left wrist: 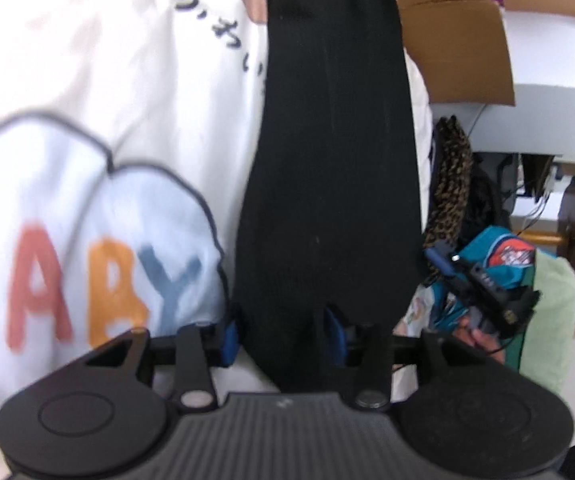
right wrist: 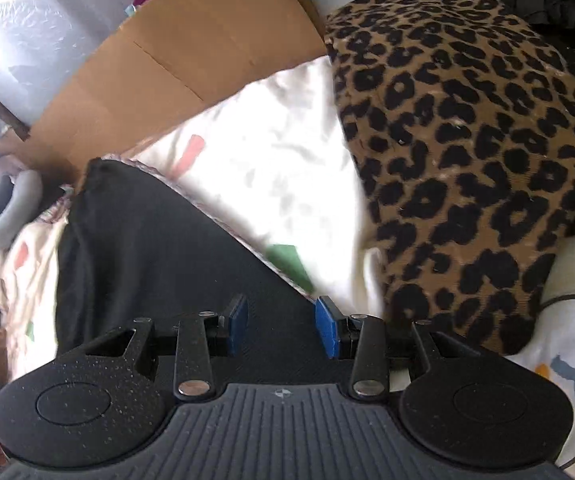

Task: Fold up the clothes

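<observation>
A black garment [left wrist: 327, 160] stretches away from my left gripper [left wrist: 283, 336] across a white shirt [left wrist: 87, 80] printed with BABY. Its near end runs between the left gripper's blue pads [left wrist: 229, 338], which stand apart and do not clamp it. In the right wrist view the black garment [right wrist: 147, 248] lies flat on a white patterned sheet [right wrist: 279, 168], one corner toward the cardboard. My right gripper [right wrist: 281, 326] hovers over its edge, open, with only flat cloth showing between the pads. A hand [left wrist: 481, 334] holds the right gripper's black body [left wrist: 495, 296] to the right of the black garment.
A leopard-print garment [right wrist: 467, 140] lies to the right, partly on the white shirt [right wrist: 567, 340]. A cardboard box [right wrist: 191, 52] stands behind the clothes. A teal printed item [left wrist: 499, 256] and a pale green towel [left wrist: 551, 320] sit at the right. A grey ring-shaped object [right wrist: 3, 212] is at the far left.
</observation>
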Demonstrator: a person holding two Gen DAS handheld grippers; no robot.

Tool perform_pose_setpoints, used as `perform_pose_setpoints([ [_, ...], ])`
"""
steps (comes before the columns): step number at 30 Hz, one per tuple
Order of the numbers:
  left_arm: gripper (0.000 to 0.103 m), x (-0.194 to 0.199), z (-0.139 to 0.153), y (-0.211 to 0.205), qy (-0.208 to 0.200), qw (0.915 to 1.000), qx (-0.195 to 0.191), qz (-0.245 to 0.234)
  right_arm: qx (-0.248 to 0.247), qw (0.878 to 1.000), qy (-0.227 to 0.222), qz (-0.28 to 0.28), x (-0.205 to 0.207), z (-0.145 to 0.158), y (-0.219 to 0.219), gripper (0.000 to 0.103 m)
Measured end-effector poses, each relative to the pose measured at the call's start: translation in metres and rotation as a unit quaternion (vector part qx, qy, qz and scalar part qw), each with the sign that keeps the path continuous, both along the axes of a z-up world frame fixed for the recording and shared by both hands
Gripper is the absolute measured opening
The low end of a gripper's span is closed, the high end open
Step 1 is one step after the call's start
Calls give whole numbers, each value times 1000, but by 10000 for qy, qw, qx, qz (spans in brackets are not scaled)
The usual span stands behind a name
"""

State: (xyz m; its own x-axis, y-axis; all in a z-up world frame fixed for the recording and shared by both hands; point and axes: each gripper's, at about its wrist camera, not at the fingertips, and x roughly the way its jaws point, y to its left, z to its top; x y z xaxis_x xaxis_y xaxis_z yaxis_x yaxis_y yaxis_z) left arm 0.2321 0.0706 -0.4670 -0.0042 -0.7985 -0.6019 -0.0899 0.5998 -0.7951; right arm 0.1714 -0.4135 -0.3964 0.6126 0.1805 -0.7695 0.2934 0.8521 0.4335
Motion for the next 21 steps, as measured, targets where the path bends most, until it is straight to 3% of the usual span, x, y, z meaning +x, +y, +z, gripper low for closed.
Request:
perform_pose_setpoints([
  [5, 45, -28, -6, -9, 112, 9993, -259, 234, -278, 9991, 234, 202, -1, -12, 4, 41],
  [11, 44, -48, -2, -30, 124, 9990, -266, 342, -648, 9955, 400, 562, 7, -16, 15, 41],
  [17, 40, -64, -7, -29, 207, 9958, -225, 864, -875, 9923, 413, 772, 10, -18, 21, 41],
  [21, 37, -78, -7, -31, 233, 9894, -243, 1414, -889, 9908, 435, 920, 10, -16, 21, 41],
])
